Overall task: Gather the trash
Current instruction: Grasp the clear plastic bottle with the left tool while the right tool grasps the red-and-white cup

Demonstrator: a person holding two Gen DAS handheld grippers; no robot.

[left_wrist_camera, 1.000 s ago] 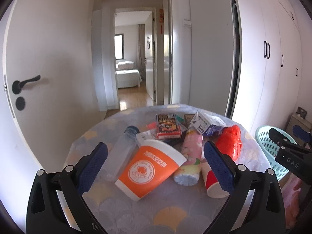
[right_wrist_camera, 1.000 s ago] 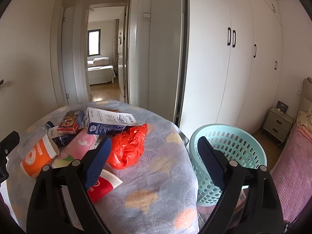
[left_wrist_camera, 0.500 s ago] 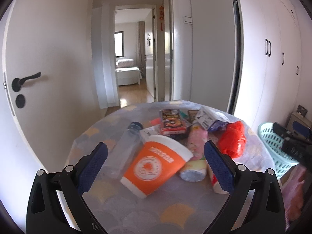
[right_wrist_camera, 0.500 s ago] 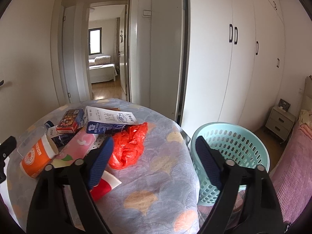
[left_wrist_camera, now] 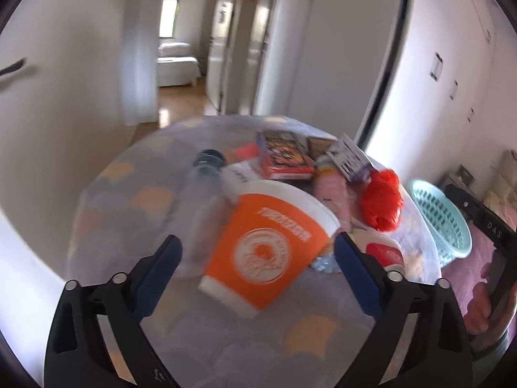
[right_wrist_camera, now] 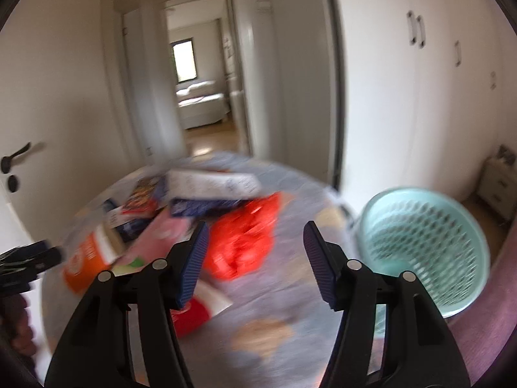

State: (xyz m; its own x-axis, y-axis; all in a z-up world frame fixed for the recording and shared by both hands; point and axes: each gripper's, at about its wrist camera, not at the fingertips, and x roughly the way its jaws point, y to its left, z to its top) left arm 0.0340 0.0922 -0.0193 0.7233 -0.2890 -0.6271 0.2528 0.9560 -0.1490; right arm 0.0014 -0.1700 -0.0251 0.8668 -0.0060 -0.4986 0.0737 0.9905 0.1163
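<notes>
Trash lies in a pile on a round table point(left_wrist_camera: 135, 213). An orange paper cup point(left_wrist_camera: 265, 249) lies on its side between the fingers of my open left gripper point(left_wrist_camera: 258, 249), which is close over it. Behind it lie a clear plastic bottle point(left_wrist_camera: 202, 200), a red snack box point(left_wrist_camera: 284, 158), a pink wrapper point(left_wrist_camera: 332, 190), a white-and-blue carton point(right_wrist_camera: 210, 187), a red plastic bag point(right_wrist_camera: 245, 239) and a red-and-white cup point(right_wrist_camera: 197, 313). My right gripper point(right_wrist_camera: 253, 252) is open and empty above the red bag. A teal basket point(right_wrist_camera: 420, 239) stands right of the table.
White wardrobe doors point(right_wrist_camera: 420, 97) stand behind the basket, with a nightstand point(right_wrist_camera: 497, 181) at far right. A white door point(left_wrist_camera: 42, 103) is on the left, and an open doorway point(right_wrist_camera: 200, 97) leads to a bedroom. A pink bed point(right_wrist_camera: 484, 339) edge is at lower right.
Both grippers have moved forward and down toward the pile; the views are blurred by motion. The orange cup now lies between the left fingers. The right gripper has swung left over the red bag.
</notes>
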